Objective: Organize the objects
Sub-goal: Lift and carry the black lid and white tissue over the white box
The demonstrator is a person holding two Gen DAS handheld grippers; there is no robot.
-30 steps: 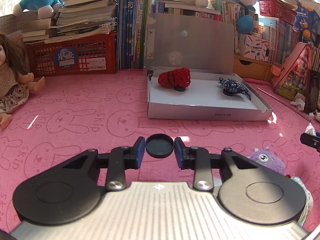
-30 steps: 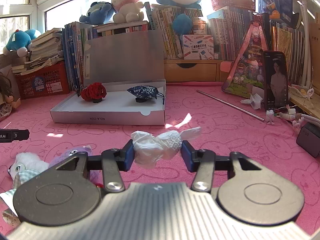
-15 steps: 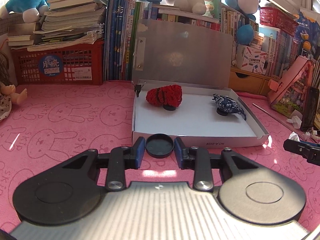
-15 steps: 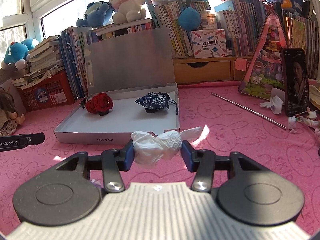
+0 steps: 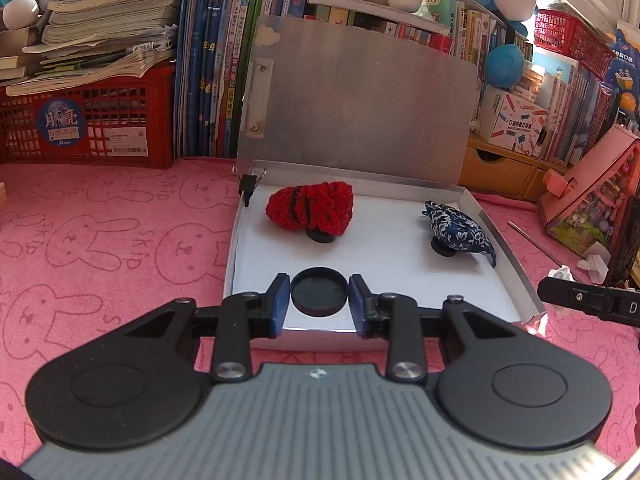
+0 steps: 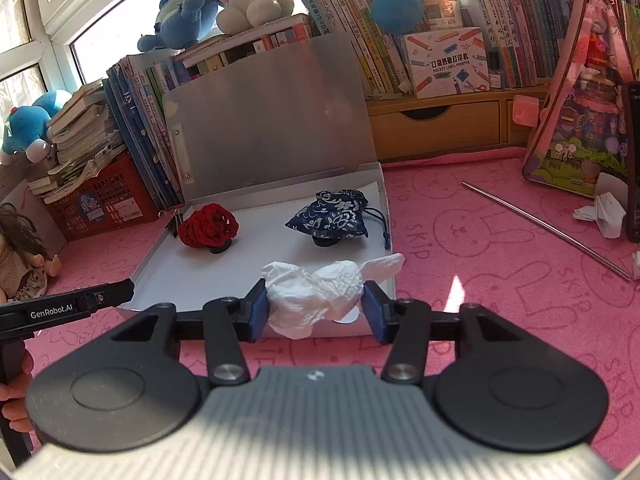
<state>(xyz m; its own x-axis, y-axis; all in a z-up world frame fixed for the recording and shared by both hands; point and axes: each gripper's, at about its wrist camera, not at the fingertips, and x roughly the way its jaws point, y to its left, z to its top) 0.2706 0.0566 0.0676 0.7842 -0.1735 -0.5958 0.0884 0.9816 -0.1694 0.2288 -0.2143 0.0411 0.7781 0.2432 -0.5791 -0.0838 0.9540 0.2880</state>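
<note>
Both grippers closed in on the open white shallow box [image 5: 516, 280]: left gripper [image 5: 319, 296] holding round black disc [image 5: 319, 290], right gripper [image 6: 314, 306] holding crumpled white tissue [image 6: 312, 294]; set disc flat near box's front edge, tissue centred on top.

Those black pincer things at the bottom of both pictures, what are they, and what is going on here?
They are hand-held grippers, one in each of a person's hands, no robot arm. Each carries a camera looking out along its two fingers, so each picture is one gripper's own view. The left gripper is shut on a round black cap. The right gripper is shut on a crumpled white tissue. Ahead, on a pink bunny-print cloth, lies an open flat box with its lid standing up. Inside sit a red knitted piece and a blue patterned pouch, each on a small black disc.
</note>
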